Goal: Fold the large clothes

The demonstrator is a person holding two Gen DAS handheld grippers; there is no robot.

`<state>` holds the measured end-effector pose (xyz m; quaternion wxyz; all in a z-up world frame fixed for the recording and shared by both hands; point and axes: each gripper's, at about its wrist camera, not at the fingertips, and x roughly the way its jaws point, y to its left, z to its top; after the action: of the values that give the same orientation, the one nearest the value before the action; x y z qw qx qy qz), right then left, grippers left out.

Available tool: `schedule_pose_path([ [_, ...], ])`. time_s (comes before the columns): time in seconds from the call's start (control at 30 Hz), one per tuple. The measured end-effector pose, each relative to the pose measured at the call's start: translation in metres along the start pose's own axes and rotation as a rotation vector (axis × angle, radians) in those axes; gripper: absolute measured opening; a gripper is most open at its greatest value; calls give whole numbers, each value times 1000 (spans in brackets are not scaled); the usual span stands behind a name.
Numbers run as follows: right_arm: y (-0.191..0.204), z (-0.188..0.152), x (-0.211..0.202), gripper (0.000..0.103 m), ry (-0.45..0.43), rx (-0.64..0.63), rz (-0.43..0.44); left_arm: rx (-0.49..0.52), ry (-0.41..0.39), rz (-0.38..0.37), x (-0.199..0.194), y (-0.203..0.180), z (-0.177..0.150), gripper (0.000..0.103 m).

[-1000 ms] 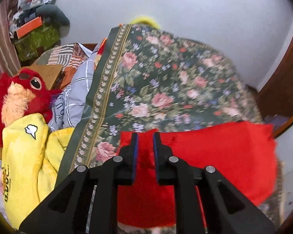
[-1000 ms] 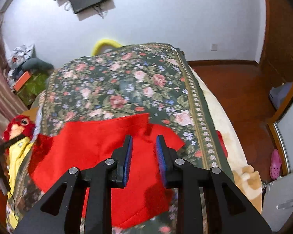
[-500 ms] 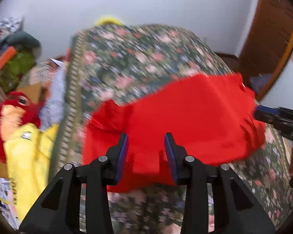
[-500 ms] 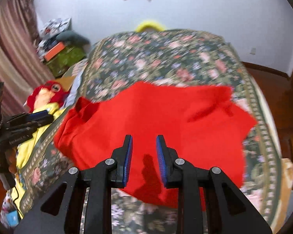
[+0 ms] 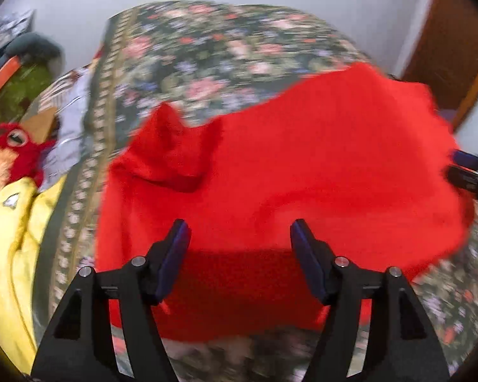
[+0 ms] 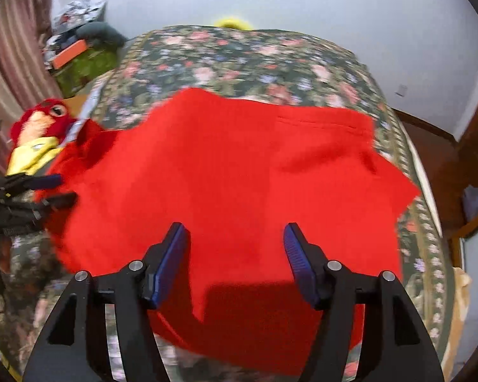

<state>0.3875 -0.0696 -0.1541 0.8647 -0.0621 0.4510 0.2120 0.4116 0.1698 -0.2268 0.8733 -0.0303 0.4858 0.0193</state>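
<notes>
A large red garment [image 5: 302, 159] lies spread and slightly rumpled on the floral bedspread [image 5: 223, 47], with one corner standing up at its left. My left gripper [image 5: 239, 232] hovers over the garment's near edge; its jaws are opening and the pads press on nothing. In the right wrist view the same red garment [image 6: 239, 165] covers the middle of the bedspread [image 6: 255, 57]. My right gripper [image 6: 235, 232] hangs above its near edge, jaws opening, with cloth below but not pinched. Each gripper shows at the other view's edge: the right gripper [image 5: 468, 172], the left gripper [image 6: 47, 191].
A red plush toy [image 5: 12, 146] and a yellow garment [image 5: 12, 238] lie left of the bed. A green bag [image 6: 83, 67] and clutter sit by the curtain [image 6: 9, 63]. A wooden door [image 5: 455, 47] and bare floor [image 6: 430, 146] are on the right.
Both grippers went from shut on the red garment to wide apart and sank toward the bed. The garment dropped and now lies spread out flat.
</notes>
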Motion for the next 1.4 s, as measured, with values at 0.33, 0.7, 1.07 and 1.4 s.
schedule_pose_path([
  [0.33, -55, -7, 1, 64, 8, 90, -116, -251, 53, 125, 38, 88, 37, 60],
  [0.7, -76, -24, -44, 64, 13, 109, -187, -222, -45, 210, -20, 103, 18, 60],
  [1.07, -22, -15, -101, 64, -95, 25, -95, -138, -207, 55, -115, 43, -22, 66],
  [1.4, 25, -18, -104, 66, -120, -30, 12, -186, -241, -123, -146, 9, -76, 79],
])
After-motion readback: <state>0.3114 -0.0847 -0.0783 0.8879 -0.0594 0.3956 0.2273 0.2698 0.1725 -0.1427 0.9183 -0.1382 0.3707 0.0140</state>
